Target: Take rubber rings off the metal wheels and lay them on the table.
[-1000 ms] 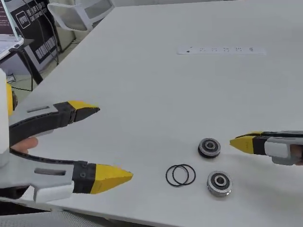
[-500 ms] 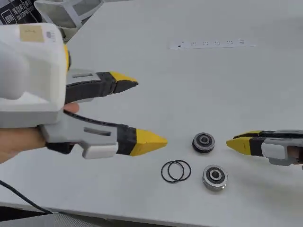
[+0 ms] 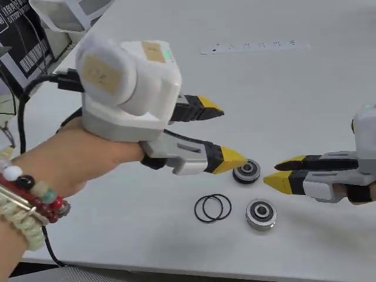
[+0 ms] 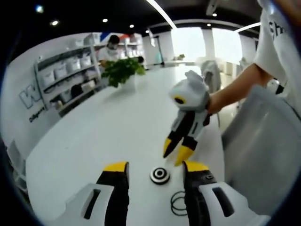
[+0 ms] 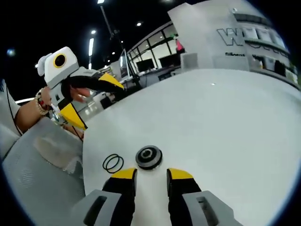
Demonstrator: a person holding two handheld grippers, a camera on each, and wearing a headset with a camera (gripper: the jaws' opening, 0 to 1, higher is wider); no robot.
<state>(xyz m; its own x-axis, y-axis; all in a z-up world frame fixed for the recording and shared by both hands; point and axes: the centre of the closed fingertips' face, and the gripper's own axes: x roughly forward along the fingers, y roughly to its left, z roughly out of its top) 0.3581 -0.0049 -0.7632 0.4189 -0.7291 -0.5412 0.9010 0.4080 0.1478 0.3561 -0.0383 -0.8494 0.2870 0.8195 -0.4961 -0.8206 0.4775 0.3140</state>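
On the white worktop (image 3: pixel 294 106), lower centre of head view: two thin black rubber rings (image 3: pixel 212 208) lie flat and overlapping, clear of both wheels. Upper wheel (image 3: pixel 247 171) is just up-right of them, lower wheel (image 3: pixel 261 213) just to their right. Can't tell whether either wheel has a ring on it.

Left gripper (image 3: pixel 234 136) comes in from frame left, jaws spread wide, nothing held. Its lower yellow tip is right at the upper wheel's edge; contact can't be confirmed. In left gripper view the wheel (image 4: pixel 160 175) sits between and just past its tips (image 4: pixel 155 167), with the rings (image 4: pixel 178 203) at lower right.

Right gripper (image 3: pixel 271 174) comes in from frame right, jaws parted by a small gap, empty, tips near the upper wheel and apart from it. In right gripper view the wheel (image 5: pixel 149 157) is just ahead of its tips (image 5: pixel 152 173), with the rings (image 5: pixel 113 163) to the left.

Writing:
- The tan stickers (image 3: pixel 153 51) on the left gripper body are unreadable.
- The sign (image 3: pixel 29 56) at upper left has a barcode and illegible white characters.
- The wall lettering (image 5: pixel 240 33) starts with a big "W"; the rest is not legible.
- The marks on the power strip (image 3: pixel 255 46), top centre, are too small to read.
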